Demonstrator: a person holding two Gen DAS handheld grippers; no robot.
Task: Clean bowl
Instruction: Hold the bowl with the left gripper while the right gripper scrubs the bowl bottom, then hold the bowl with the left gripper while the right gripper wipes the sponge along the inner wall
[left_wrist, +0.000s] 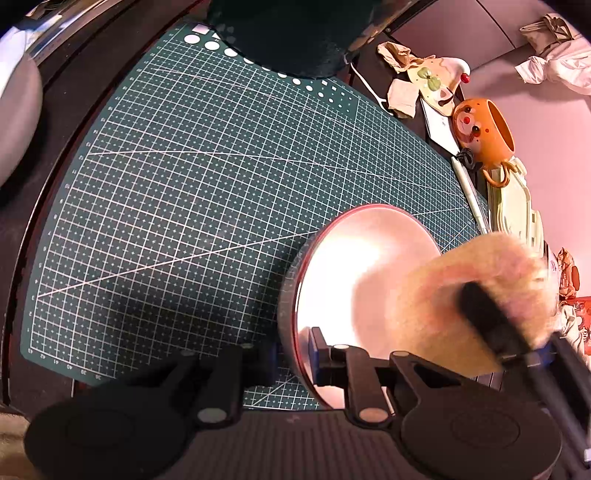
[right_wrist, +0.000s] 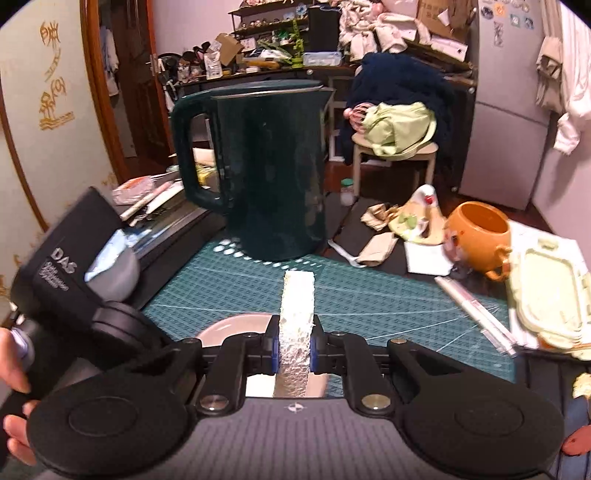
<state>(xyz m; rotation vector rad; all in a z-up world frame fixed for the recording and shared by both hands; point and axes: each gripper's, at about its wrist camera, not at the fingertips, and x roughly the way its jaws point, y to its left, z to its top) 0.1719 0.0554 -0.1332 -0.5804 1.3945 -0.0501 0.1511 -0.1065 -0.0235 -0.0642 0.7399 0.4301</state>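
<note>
A shiny metal bowl (left_wrist: 343, 280) stands tilted on its edge over the green cutting mat (left_wrist: 184, 184). My left gripper (left_wrist: 293, 356) is shut on the bowl's near rim, one finger inside and one outside. A fuzzy beige sponge (left_wrist: 476, 295), blurred, presses into the bowl's right side, with a black finger (left_wrist: 487, 317) of my right gripper behind it. In the right wrist view my right gripper (right_wrist: 294, 350) is shut on the sponge (right_wrist: 297, 306), which sticks up between the pads. The bowl (right_wrist: 232, 326) shows just beneath it.
A dark green kettle (right_wrist: 266, 166) stands at the mat's far edge. To the right lie an orange face mug (right_wrist: 476, 232), a pale green lidded box (right_wrist: 546, 291) and a white pen (right_wrist: 476, 310). A blue-grey bowl (right_wrist: 114, 269) sits left, and a hand (right_wrist: 14, 369) holds the left gripper's body.
</note>
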